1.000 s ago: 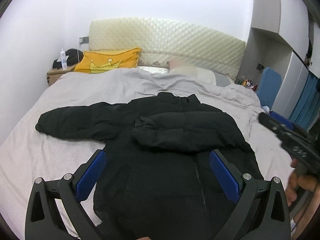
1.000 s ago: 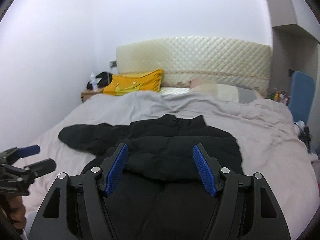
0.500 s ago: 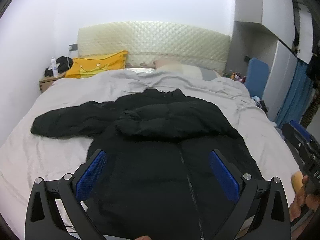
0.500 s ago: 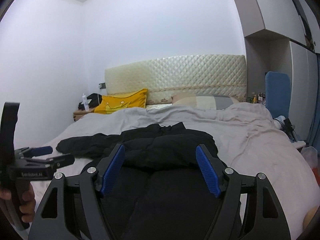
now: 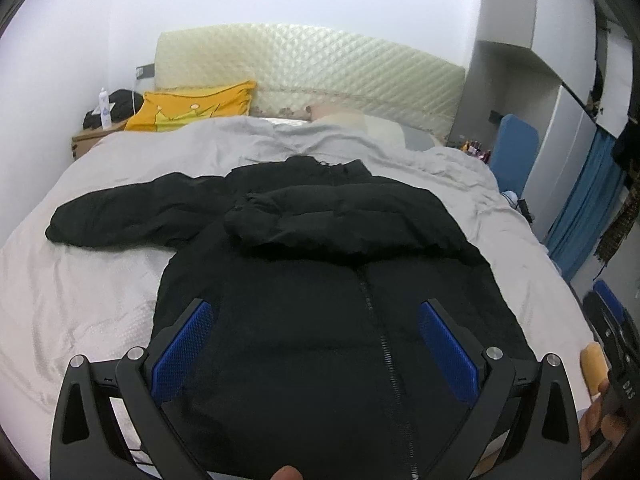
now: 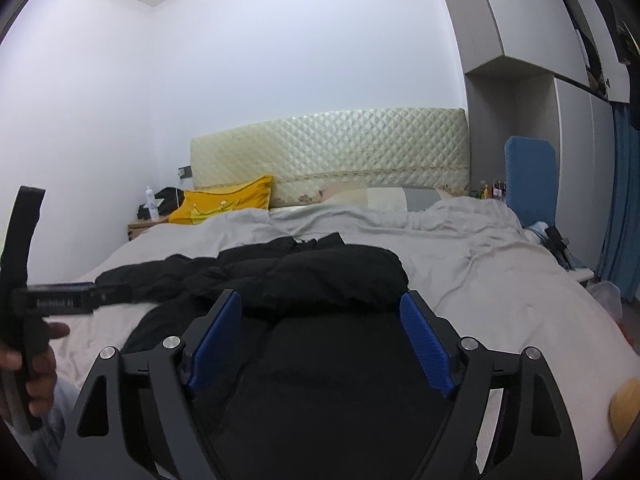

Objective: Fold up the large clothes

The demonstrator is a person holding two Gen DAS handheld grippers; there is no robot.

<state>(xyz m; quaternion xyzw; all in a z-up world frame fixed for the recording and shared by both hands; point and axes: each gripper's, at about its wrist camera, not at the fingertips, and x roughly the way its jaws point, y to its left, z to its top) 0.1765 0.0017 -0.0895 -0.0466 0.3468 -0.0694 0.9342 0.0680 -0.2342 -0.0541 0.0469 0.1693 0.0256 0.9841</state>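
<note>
While the black puffer jacket (image 5: 320, 320) lies zip-up on the grey bedcover (image 5: 80, 300), collar twd the quilted headboard (image 5: 320, 68), one sleeve is folded across its chest & the other stretches out flat to the left. Left gripper (image 5: 316, 344) hangs over the jacket's lower half w/ blue pads spread wide, nothing between them. Right gripper (image 6: 320, 340), jaws just been opening & now wide apart w/ nothing pinched, sits low over the hem end; yellow pillow (image 6: 224, 202) by the headboard.
</note>
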